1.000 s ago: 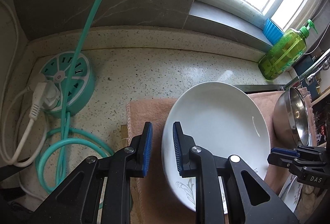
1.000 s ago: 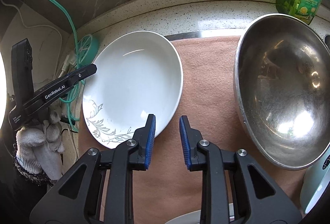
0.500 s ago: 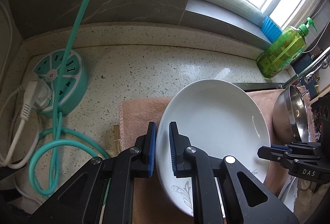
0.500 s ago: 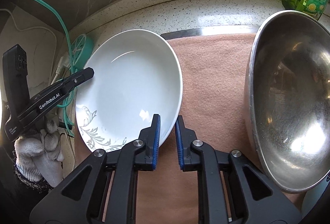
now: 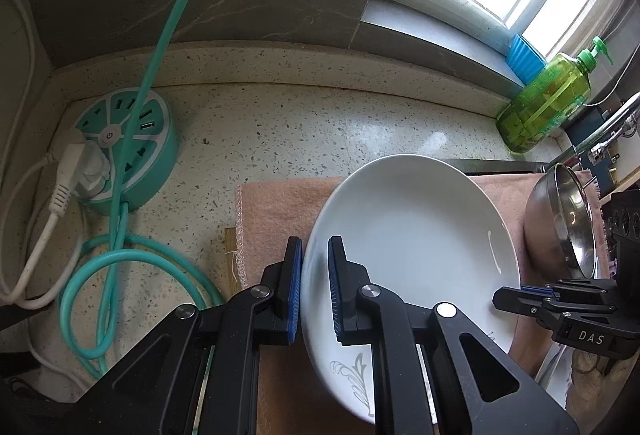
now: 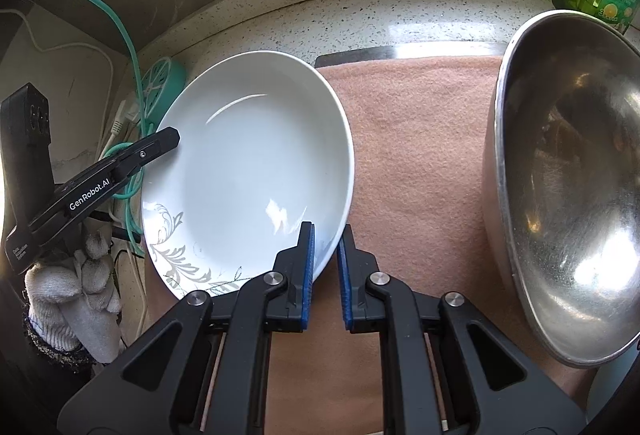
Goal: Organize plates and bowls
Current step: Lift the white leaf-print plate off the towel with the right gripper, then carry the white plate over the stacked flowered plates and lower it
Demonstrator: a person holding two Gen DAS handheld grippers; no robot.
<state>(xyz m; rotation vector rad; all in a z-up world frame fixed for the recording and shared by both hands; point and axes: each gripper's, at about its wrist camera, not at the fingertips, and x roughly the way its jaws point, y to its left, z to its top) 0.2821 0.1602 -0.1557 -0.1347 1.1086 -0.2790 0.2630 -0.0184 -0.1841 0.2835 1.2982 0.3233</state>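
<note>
A white plate (image 5: 408, 235) with a grey leaf pattern is held above a pink cloth (image 5: 276, 207). My left gripper (image 5: 314, 267) is shut on its left rim. My right gripper (image 6: 326, 259) is shut on its right rim; it also shows in the left wrist view (image 5: 520, 295). The plate also shows in the right wrist view (image 6: 248, 171), with the left gripper (image 6: 168, 137) on its far edge. A large steel bowl (image 6: 568, 187) lies tilted on the cloth (image 6: 416, 155) to the right; it also shows in the left wrist view (image 5: 560, 231).
A teal round power strip (image 5: 128, 151) with a teal cable and white plug sits on the speckled counter at left. A green soap bottle (image 5: 548, 103) stands by the window sill. A faucet (image 5: 608, 127) is at the far right.
Both grippers have closed onto the plate's rims. The plate has lifted slightly and tilted between them.
</note>
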